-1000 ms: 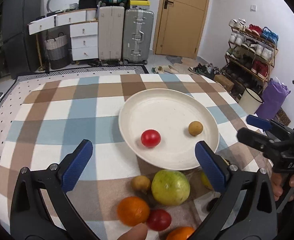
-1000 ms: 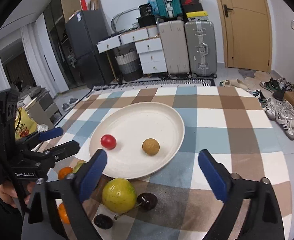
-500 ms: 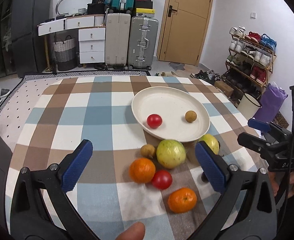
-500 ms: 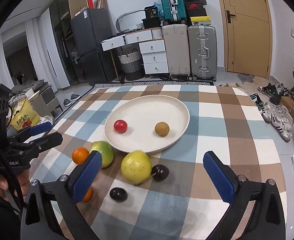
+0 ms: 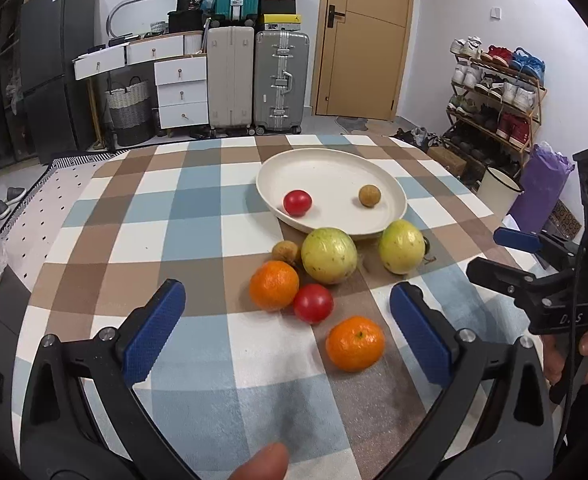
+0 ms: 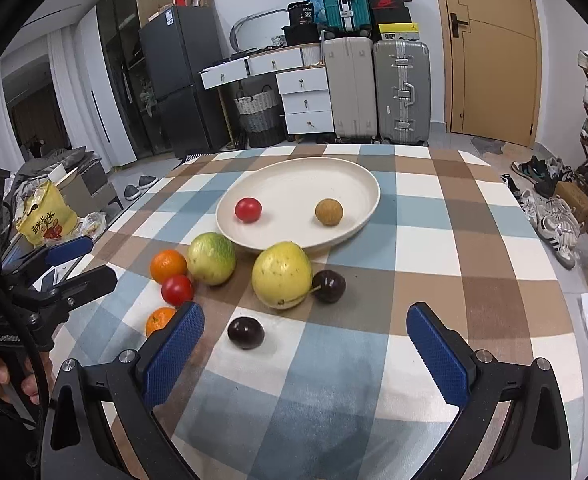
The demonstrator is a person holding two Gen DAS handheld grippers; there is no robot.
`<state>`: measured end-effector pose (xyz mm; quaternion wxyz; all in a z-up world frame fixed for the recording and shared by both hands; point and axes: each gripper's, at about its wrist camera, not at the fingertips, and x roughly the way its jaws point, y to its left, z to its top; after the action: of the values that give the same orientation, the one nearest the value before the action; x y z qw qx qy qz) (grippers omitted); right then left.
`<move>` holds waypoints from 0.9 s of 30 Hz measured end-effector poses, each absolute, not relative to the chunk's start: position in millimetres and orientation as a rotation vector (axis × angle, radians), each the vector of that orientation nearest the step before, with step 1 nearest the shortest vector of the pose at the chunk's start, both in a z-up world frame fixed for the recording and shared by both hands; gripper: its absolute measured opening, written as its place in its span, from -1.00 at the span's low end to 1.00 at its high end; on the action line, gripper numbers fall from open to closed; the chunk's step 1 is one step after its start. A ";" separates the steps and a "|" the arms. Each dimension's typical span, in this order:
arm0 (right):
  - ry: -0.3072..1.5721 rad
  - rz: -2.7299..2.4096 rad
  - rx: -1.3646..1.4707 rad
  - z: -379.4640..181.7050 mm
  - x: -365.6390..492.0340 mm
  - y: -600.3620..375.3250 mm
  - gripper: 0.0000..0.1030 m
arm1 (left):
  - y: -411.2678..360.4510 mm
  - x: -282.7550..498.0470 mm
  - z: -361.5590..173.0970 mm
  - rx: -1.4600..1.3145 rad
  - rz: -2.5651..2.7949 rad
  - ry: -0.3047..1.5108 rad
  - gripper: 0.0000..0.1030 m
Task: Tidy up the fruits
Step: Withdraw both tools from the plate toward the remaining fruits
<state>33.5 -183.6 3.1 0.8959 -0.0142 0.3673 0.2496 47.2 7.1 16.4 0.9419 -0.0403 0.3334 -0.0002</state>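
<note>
Both tongs hang above the near part of a round table covered with a blue, brown and white checked cloth (image 5: 198, 208), and neither holds anything: the left gripper (image 5: 288, 338) has its blue-padded fingers spread wide apart, and the right gripper (image 6: 305, 346) likewise stands agape and empty. A shallow cream-coloured round plate (image 6: 357, 184) sits toward the far middle of the cloth, holding a small red tomato (image 6: 248, 209) on its left part and a small brown round longan-like fruit (image 6: 328, 211) on its right, the two well apart. Just in front of the plate's near rim lie two large yellow-green round fruits (image 5: 329, 255), one (image 6: 282, 274) beside the other. Near them sit a second small brown fruit (image 5: 284, 251), an orange mandarin (image 5: 274, 285), a second red tomato (image 5: 313, 303) touching that mandarin, and another orange mandarin (image 5: 355, 343) closest to the left tongs. In the right wrist view a dark purple round fruit (image 6: 328, 286) rests against the right-hand yellow-green one, and a second dark purple fruit (image 6: 246, 332) lies alone nearer the right gripper
</note>
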 end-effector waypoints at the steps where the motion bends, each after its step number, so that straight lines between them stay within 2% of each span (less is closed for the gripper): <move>1: 0.766 0.518 -0.024 1.1 33.6 -184.9 0.99 | 5.0 45.6 14.8 -0.077 0.001 0.683 0.98; 27: 0.909 0.492 -0.048 -40.3 47.4 -176.6 0.99 | -12.0 66.3 -36.4 -0.097 -0.050 0.825 0.98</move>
<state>47.4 -176.6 -40.3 0.8692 -0.0230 0.4343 0.2354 66.3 -12.0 -36.4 0.9146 -0.0472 0.4009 -0.0243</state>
